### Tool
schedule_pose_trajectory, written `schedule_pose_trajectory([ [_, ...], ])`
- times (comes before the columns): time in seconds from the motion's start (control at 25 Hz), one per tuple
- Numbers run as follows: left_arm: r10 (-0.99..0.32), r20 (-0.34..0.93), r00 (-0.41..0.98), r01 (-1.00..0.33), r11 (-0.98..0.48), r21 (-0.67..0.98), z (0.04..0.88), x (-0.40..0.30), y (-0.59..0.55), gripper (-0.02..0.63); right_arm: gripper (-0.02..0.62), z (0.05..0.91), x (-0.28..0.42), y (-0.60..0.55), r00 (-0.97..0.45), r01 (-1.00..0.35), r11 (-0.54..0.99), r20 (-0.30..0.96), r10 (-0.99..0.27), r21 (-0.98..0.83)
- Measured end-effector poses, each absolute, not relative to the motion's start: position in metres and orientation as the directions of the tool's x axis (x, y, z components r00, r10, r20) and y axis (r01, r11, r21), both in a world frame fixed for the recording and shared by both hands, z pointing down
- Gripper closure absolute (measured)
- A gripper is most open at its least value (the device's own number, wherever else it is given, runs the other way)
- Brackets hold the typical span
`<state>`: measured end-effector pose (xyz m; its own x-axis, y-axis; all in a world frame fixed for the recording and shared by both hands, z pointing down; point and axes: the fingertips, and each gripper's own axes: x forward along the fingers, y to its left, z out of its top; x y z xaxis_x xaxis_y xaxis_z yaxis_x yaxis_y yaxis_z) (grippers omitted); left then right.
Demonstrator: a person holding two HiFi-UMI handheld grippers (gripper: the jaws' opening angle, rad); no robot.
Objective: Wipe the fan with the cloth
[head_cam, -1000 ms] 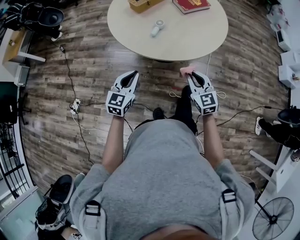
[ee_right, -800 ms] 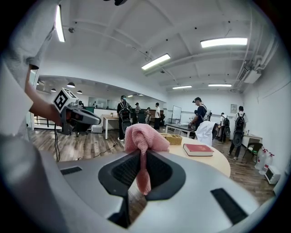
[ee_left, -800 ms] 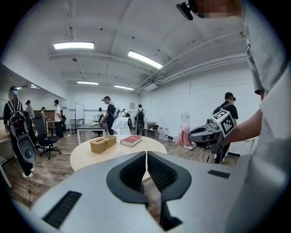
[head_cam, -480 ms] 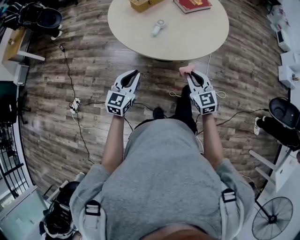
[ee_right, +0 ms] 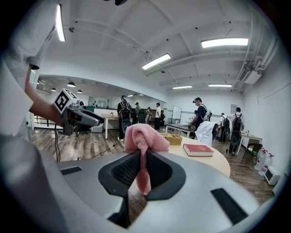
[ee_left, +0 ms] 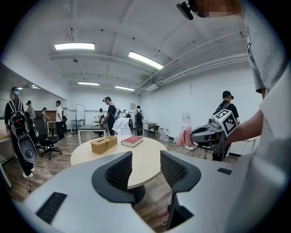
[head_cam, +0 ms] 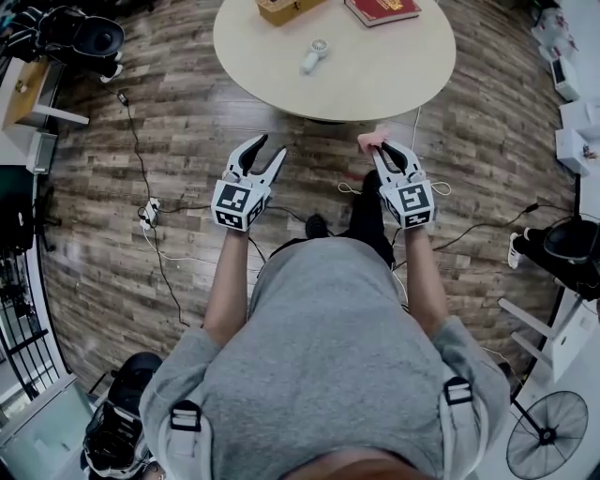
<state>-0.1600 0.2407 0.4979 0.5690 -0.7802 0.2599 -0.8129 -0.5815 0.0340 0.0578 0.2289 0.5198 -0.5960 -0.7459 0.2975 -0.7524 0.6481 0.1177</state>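
A small white hand-held fan (head_cam: 314, 54) lies on the round beige table (head_cam: 394, 84), well ahead of both grippers. My right gripper (head_cam: 380, 148) is shut on a pink cloth (head_cam: 373, 141), held short of the table's near edge. In the right gripper view the cloth (ee_right: 144, 136) bunches above the jaws and hangs between them. My left gripper (head_cam: 262, 150) hovers over the floor to the left, its jaws opening with nothing between them. Through those jaws, the left gripper view looks at the table top (ee_left: 145, 159).
A wooden box (head_cam: 281, 9) and a red book (head_cam: 382, 9) sit at the table's far side. Cables and a power strip (head_cam: 150, 211) lie on the wood floor. A standing floor fan (head_cam: 548, 436) is at the lower right. Office chairs and several people are around.
The left gripper's jaws have spread apart from shut. Both hands have stayed where they were, and the right gripper still holds the cloth.
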Motion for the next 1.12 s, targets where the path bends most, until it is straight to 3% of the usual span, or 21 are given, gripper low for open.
schedule_pose_trajectory([
  [0.16, -0.788, 0.264, 0.556, -0.82, -0.572, 0.023, 0.5, -0.159, 0.239, 0.346, 0.552, 0.521, 0.061, 0.231, -0.594, -0.754, 0.646, 0.296, -0.748, 0.118],
  [0.36, -0.79, 0.271, 0.549, -0.824, -0.567, 0.018, 0.5, -0.16, 0.241, 0.317, 0.552, 0.52, 0.063, 0.234, -0.592, -0.754, 0.645, 0.297, -0.749, 0.122],
  [1.12, -0.78, 0.309, 0.545, -0.822, -0.569, 0.014, 0.502, -0.135, 0.201, 0.298, 0.552, 0.522, 0.087, 0.189, -0.602, -0.756, 0.647, 0.286, -0.745, 0.095],
])
